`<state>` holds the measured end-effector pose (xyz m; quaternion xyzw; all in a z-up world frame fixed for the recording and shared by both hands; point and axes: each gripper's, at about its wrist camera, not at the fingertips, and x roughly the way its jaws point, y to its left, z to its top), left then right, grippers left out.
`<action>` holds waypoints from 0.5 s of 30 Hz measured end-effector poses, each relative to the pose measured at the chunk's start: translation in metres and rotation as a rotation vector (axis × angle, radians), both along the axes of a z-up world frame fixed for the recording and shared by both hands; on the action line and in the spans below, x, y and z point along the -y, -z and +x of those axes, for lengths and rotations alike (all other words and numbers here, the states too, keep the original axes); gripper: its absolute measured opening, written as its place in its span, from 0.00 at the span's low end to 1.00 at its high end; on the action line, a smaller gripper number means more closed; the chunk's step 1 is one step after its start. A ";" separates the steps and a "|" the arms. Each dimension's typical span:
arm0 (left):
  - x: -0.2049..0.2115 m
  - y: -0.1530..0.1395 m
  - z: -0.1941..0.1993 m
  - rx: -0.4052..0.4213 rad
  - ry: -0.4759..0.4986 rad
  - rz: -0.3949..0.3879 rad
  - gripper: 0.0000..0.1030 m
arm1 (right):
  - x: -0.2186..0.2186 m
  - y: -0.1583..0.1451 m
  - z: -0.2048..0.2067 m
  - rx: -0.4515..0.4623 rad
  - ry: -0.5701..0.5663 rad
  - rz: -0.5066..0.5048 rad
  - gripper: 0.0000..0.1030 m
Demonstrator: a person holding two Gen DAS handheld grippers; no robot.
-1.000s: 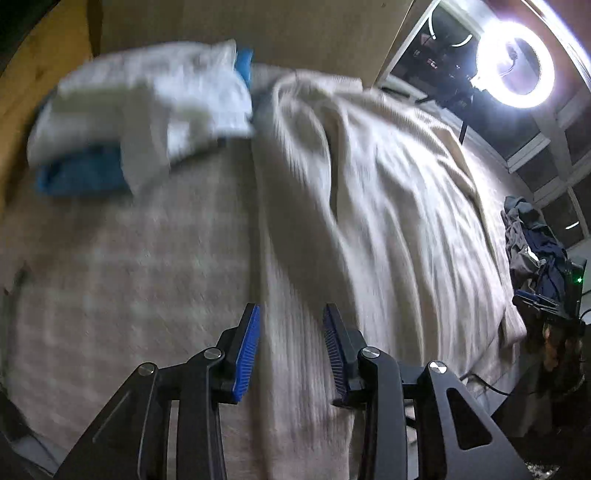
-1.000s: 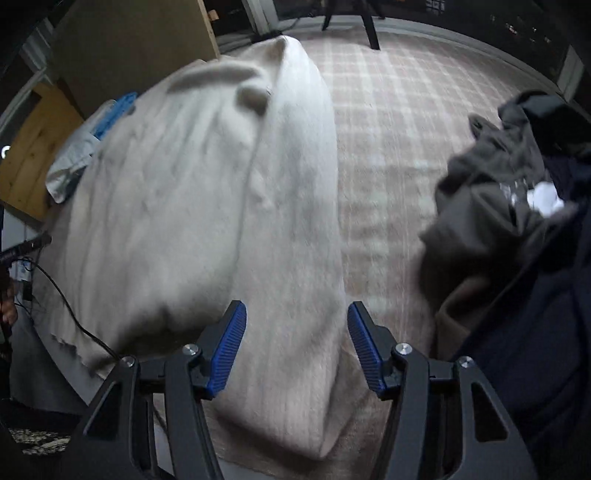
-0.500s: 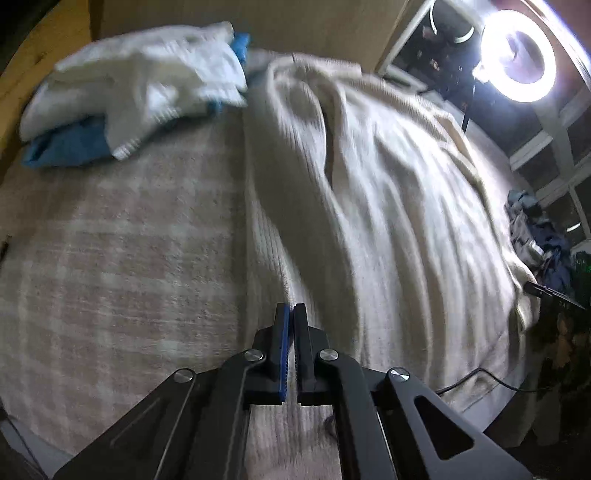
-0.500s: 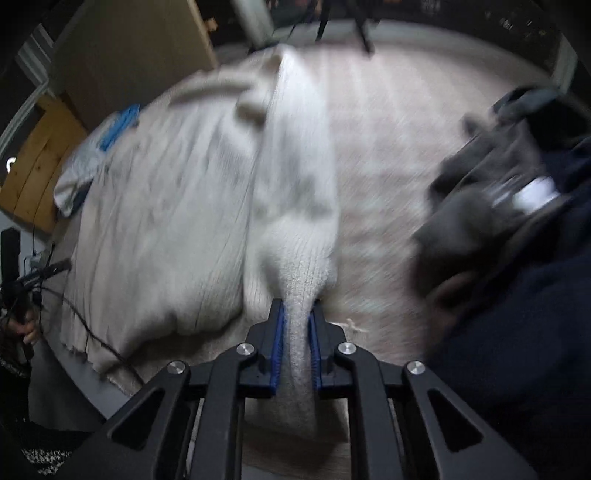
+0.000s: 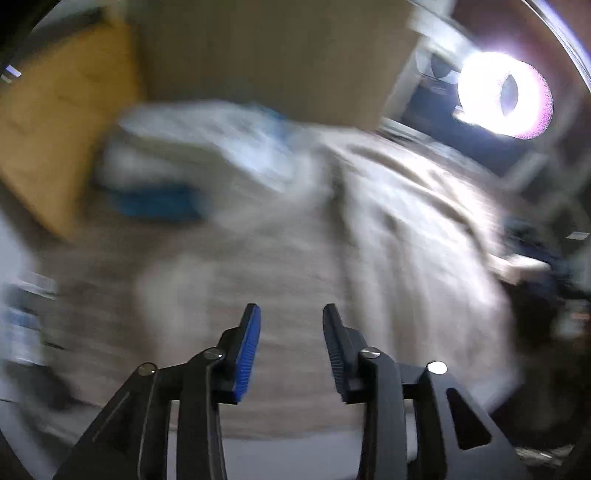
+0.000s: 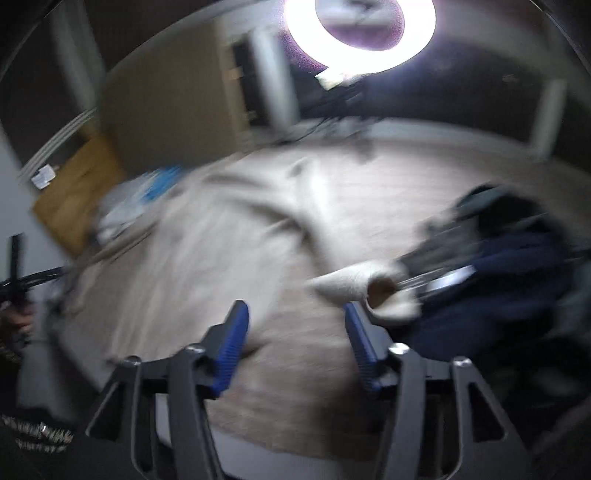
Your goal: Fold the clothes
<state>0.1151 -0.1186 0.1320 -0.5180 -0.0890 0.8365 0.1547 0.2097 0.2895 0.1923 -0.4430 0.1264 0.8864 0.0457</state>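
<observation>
As blur smears all, cream sweater (image 5: 413, 236) indistinct

Ring light (image 6: 360, 35) glares overhead. Wooden panel (image 5: 55, 122) stands beside tan headboard (image 5: 273, 55). Room dim, frames blurred.

Both views now heavily motion-blurred; they were sharper half a second ago.

Left gripper (image 5: 291, 347): half a second ago its blue pads met; now the jaws are opening, with nothing between them. The cream sweater (image 5: 406, 240) lies farther ahead of the tips and off to their right. More of the wall shows above.

Right gripper (image 6: 295, 347): half a second ago it pinched the sweater's sleeve (image 6: 373, 288); now the jaws are opening and empty. The sleeve lies loose just ahead of the right finger, its cuff against the dark clothes pile (image 6: 509, 266). The ring light (image 6: 362, 37) has come into view at top.
</observation>
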 end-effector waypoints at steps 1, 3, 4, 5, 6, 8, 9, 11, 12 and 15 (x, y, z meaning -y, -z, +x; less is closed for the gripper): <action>-0.016 0.010 0.004 0.033 0.038 0.045 0.33 | 0.010 0.015 -0.006 0.012 -0.040 -0.032 0.53; -0.047 0.036 0.007 0.091 0.094 0.021 0.33 | 0.023 0.053 -0.018 0.074 -0.077 -0.017 0.53; -0.062 0.049 0.008 0.119 0.122 0.010 0.33 | 0.029 0.065 -0.020 0.094 -0.089 -0.028 0.53; -0.071 0.060 0.009 0.146 0.133 0.004 0.33 | 0.034 0.077 -0.022 0.114 -0.101 -0.038 0.53; -0.079 0.071 0.009 0.173 0.143 -0.002 0.33 | 0.039 0.089 -0.023 0.134 -0.114 -0.049 0.53; -0.086 0.083 0.010 0.212 0.141 -0.007 0.32 | 0.044 0.102 -0.032 0.136 -0.124 -0.051 0.53; -0.088 0.087 0.010 0.220 0.141 -0.002 0.30 | 0.046 0.108 -0.036 0.136 -0.129 -0.052 0.53; -0.091 0.090 0.009 0.209 0.147 -0.006 0.12 | 0.047 0.116 -0.043 0.134 -0.137 -0.070 0.47; -0.092 0.091 0.008 0.204 0.154 -0.008 0.04 | 0.049 0.119 -0.045 0.136 -0.143 -0.108 0.20; -0.085 0.072 0.015 0.195 0.131 0.074 0.04 | 0.048 0.109 -0.045 0.121 -0.141 -0.178 0.08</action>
